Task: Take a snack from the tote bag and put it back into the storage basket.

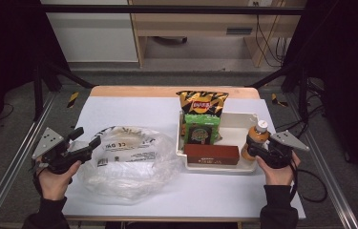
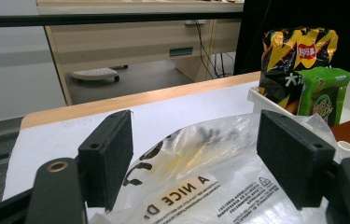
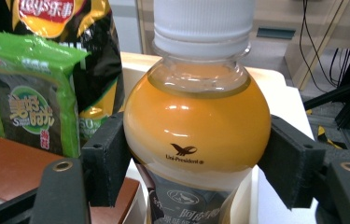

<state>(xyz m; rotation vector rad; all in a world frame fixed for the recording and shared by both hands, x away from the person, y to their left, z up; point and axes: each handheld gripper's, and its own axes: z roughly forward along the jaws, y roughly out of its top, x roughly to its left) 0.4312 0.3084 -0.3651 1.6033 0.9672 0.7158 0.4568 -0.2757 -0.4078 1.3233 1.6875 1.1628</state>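
A crumpled clear plastic bag (image 1: 129, 160) with black print lies on the white table cover at the left. My left gripper (image 1: 86, 138) hovers at the bag's left edge, its jaws open, and the bag (image 2: 238, 196) spreads under and between them (image 2: 200, 154). An orange drink bottle (image 1: 258, 134) with a white cap stands upright at the right end of a white tray (image 1: 241, 119). My right gripper (image 1: 253, 149) is shut on the bottle (image 3: 196, 121), both pads (image 3: 107, 158) pressing its sides just below the shoulder.
In the tray stand a black-and-yellow chips bag (image 1: 202, 102) and a green snack packet (image 1: 202, 131), with a brown box (image 1: 211, 154) lying along the front wall. The table's wooden far edge (image 1: 167, 90) and metal frame rails (image 1: 14, 157) border the work area.
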